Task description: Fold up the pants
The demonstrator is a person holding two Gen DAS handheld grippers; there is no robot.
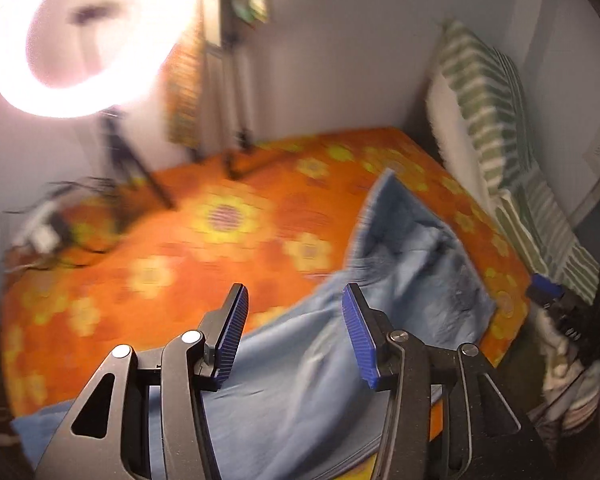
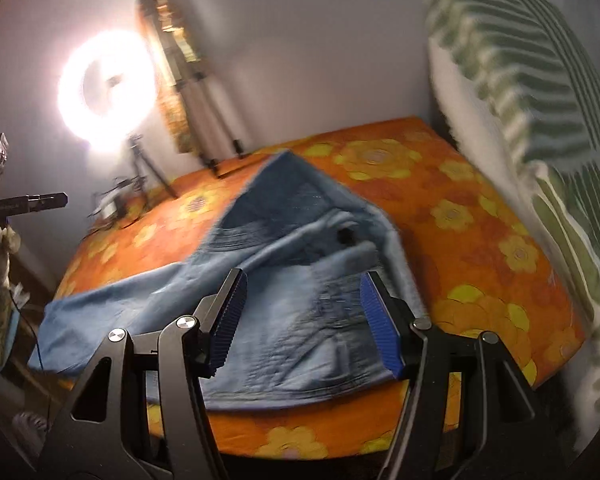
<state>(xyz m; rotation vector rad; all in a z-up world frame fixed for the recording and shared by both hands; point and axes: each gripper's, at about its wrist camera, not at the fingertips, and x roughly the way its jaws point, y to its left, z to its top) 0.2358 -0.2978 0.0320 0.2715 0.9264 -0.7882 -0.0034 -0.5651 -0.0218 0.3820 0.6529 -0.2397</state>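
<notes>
Light blue jeans [image 1: 400,280] lie rumpled on a bed with an orange flowered cover [image 1: 180,248]. My left gripper [image 1: 296,300] is open and empty, above the leg part of the jeans near the bed's front edge. In the right wrist view the jeans [image 2: 284,248] spread across the cover [image 2: 480,220], waist part bunched with a dark button showing. My right gripper [image 2: 304,284] is open and empty, above the waist part. The other gripper shows at the far left [image 2: 24,204]. Both views are motion-blurred.
A bright ring light [image 1: 84,36] on a tripod stands at the bed's far left, with a second tripod [image 2: 204,128] by the wall. Green-striped pillows [image 1: 496,120] and a white pillow [image 2: 480,128] line the right side. Cables and small devices [image 1: 40,228] lie near the left edge.
</notes>
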